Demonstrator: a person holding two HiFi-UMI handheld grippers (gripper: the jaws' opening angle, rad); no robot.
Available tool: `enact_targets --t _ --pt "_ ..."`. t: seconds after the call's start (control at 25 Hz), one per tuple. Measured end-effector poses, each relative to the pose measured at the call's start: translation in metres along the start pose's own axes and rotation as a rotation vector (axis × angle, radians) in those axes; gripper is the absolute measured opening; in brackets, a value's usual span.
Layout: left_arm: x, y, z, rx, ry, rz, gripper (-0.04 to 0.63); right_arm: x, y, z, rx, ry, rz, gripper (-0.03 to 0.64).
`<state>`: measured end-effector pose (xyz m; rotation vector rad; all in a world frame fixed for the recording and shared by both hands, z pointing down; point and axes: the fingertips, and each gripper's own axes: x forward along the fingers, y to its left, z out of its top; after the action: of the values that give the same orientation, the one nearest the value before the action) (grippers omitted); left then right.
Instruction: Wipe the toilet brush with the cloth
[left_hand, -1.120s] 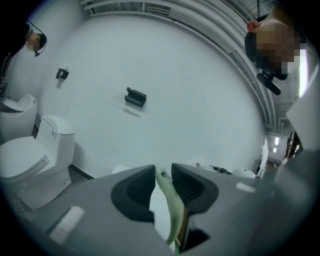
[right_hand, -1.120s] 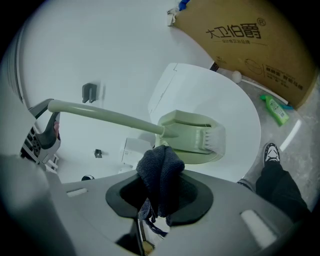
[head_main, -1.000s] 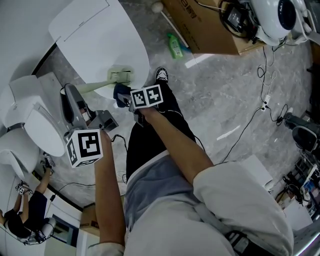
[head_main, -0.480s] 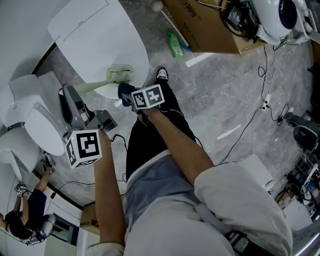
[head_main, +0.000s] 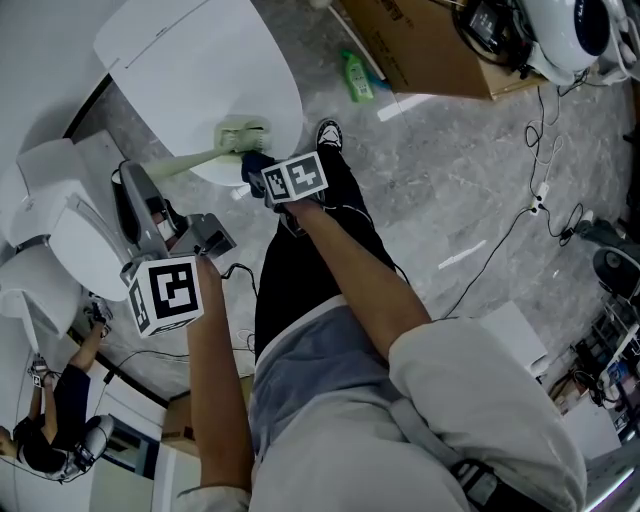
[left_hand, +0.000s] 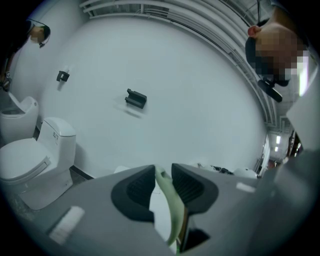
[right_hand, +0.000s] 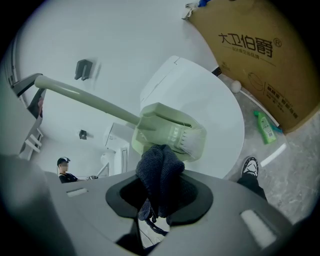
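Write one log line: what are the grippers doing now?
left gripper: shut on toilet brush handle | right gripper: shut on cloth | cloth: against brush head

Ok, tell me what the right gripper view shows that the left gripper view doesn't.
Only the right gripper view: the dark cloth clamped in the right gripper, at the brush head, plus a cardboard box and a green bottle. Only the left gripper view: the left gripper shut on the handle. Both: that pale green handle, white toilets and a white wall.
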<state>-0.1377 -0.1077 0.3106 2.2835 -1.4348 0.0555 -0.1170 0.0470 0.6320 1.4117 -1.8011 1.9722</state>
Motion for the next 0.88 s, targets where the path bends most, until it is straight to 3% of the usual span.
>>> enact_targets --t 0.44,0.88 --pt "0.003 0.0 -0.001 0.006 0.01 0.001 0.0 0.008 -0.019 -0.001 -0.014 0.115 -0.036 0.104" --pt "0.008 -0.003 0.001 0.004 0.018 0.005 0.0 -0.001 -0.015 0.025 -0.028 0.195 -0.006 0.104"
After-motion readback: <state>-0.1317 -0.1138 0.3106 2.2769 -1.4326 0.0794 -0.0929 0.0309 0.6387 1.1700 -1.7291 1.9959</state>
